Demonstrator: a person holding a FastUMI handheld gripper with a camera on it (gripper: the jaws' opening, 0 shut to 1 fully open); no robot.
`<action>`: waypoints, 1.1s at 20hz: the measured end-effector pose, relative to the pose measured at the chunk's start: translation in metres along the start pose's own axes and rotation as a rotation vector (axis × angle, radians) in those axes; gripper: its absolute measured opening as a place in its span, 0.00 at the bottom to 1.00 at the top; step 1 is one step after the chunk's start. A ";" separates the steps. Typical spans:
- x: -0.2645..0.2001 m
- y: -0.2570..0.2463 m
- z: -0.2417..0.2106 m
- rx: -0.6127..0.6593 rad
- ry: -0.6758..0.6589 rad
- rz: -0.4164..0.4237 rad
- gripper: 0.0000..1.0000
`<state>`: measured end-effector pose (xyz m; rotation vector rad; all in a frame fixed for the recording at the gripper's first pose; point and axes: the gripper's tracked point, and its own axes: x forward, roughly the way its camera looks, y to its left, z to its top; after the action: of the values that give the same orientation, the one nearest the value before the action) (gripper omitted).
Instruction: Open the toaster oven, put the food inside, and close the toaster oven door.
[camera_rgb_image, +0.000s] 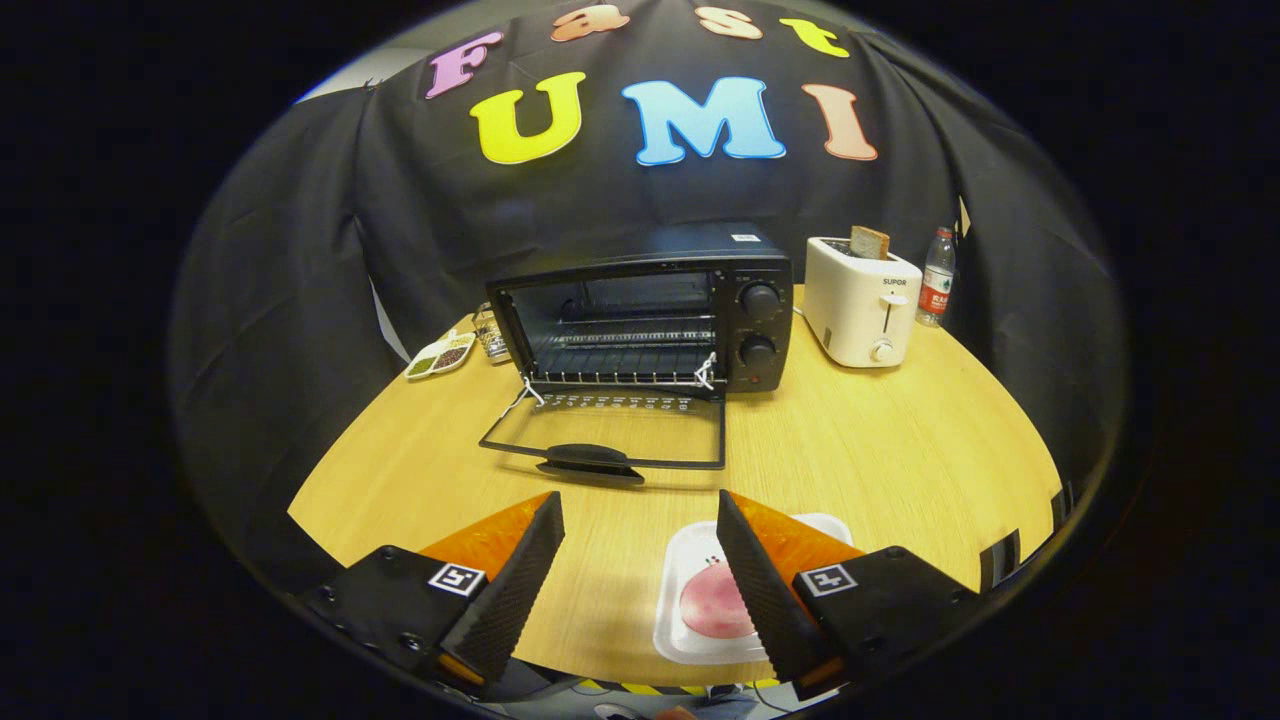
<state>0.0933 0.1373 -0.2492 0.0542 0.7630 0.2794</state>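
A black toaster oven (650, 310) stands at the back of the round wooden table (880, 440). Its glass door (610, 430) is folded down flat toward me, handle (590, 460) nearest, and the wire rack inside shows bare. My gripper (640, 520) is open above the table's near part, nothing between its fingers. A white tray (690, 600) with a pink round piece of food (712, 605) lies under and just left of the right finger, which hides part of it.
Right of the oven a white pop-up toaster (862, 300) holds a slice of bread, with a water bottle (937, 277) behind it. Left of the oven sit a small divided dish of seeds (440, 356) and a glass jar (490, 335). Black cloth walls surround the table.
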 end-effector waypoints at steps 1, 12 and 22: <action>-0.001 -0.008 -0.001 0.005 0.013 0.001 0.98; 0.005 -0.106 -0.040 0.003 0.221 -0.020 0.99; 0.020 -0.125 -0.093 -0.011 0.446 0.000 0.94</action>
<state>0.0714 0.0175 -0.3487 -0.0197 1.2040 0.2992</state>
